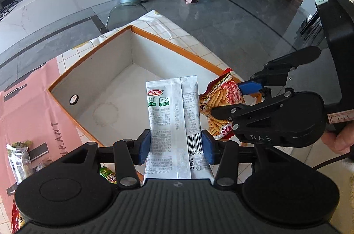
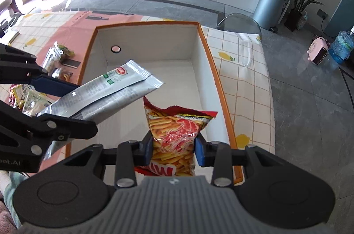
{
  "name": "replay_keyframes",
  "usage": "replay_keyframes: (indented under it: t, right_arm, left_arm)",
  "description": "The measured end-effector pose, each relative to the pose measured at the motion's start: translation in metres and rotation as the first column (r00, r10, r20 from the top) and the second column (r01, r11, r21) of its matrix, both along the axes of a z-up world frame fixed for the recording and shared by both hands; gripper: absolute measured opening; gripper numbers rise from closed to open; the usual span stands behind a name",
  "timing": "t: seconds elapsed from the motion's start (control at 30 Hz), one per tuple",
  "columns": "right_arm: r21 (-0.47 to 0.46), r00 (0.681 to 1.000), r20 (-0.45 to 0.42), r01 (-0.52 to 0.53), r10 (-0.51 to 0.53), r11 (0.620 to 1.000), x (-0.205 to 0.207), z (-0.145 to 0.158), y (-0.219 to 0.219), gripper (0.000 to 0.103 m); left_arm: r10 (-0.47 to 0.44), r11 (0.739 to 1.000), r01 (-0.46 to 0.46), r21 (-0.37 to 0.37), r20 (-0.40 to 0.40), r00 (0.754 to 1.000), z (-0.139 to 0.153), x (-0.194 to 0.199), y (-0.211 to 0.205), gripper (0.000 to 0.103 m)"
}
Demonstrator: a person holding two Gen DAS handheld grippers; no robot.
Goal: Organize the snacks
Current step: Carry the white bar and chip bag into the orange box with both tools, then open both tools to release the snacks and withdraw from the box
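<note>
White foil fills my left wrist view: my left claw (image 1: 176, 149) pinches the white snack sachet (image 1: 171, 114) by its sides, above the orange-rimmed box (image 1: 93, 61) on the bench (image 1: 66, 59). On my right wrist view, my right claw (image 2: 174, 148) clamps the red chip bag (image 2: 174, 132) over the same box's near end.

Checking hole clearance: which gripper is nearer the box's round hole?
Left. The left gripper hangs beside the hole wall; the right gripper sits toward the opposite wall.
</note>
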State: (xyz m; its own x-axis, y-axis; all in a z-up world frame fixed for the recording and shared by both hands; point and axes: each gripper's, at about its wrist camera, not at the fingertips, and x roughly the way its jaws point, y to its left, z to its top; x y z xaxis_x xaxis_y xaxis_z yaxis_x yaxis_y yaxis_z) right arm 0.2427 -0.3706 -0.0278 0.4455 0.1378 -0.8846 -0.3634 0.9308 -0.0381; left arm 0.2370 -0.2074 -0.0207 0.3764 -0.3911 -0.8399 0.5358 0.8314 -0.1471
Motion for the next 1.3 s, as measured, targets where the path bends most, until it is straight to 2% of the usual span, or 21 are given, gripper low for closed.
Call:
replay_keyframes:
  t: [0.17,0.37,0.53,0.7,0.97,1.13,1.3]
  right_arm:
    - [-0.026,0.992,-0.104,-0.069,0.066,0.997,0.021,-0.031,0.005,0.035]
    - [-0.071,0.972,-0.210,-0.125,0.107,0.990,0.035,-0.063,0.010,0.035]
    - [-0.090,0.957,-0.261,-0.157,0.128,0.984,0.040,-0.078,0.010,0.035]
    - [-0.101,0.951,-0.274,-0.179,0.146,0.979,0.041,-0.085,0.011,0.036]
    - [-0.109,0.951,-0.278,-0.171,0.136,0.979,0.040,-0.085,0.012,0.038]
    - [-0.109,0.952,-0.276,-0.165,0.130,0.980,0.039,-0.082,0.014,0.043]
    - [-0.110,0.956,-0.264,-0.162,0.128,0.981,0.036,-0.073,0.015,0.051]
  left_arm:
    - [-0.024,0.997,0.029,0.066,-0.088,0.996,-0.024,0.017,-0.014,0.054]
    - [-0.064,0.985,0.088,0.151,-0.156,0.986,-0.044,0.031,-0.031,0.054]
    - [-0.084,0.972,0.128,0.195,-0.218,0.972,-0.059,0.036,-0.039,0.054]
    - [-0.080,0.970,0.134,0.201,-0.255,0.964,-0.073,0.038,-0.036,0.054]
    - [-0.095,0.964,0.150,0.218,-0.245,0.965,-0.075,0.035,-0.037,0.057]
    - [-0.102,0.962,0.153,0.225,-0.223,0.969,-0.067,0.029,-0.035,0.069]
    - [-0.112,0.961,0.156,0.227,-0.193,0.975,-0.057,0.023,-0.034,0.073]
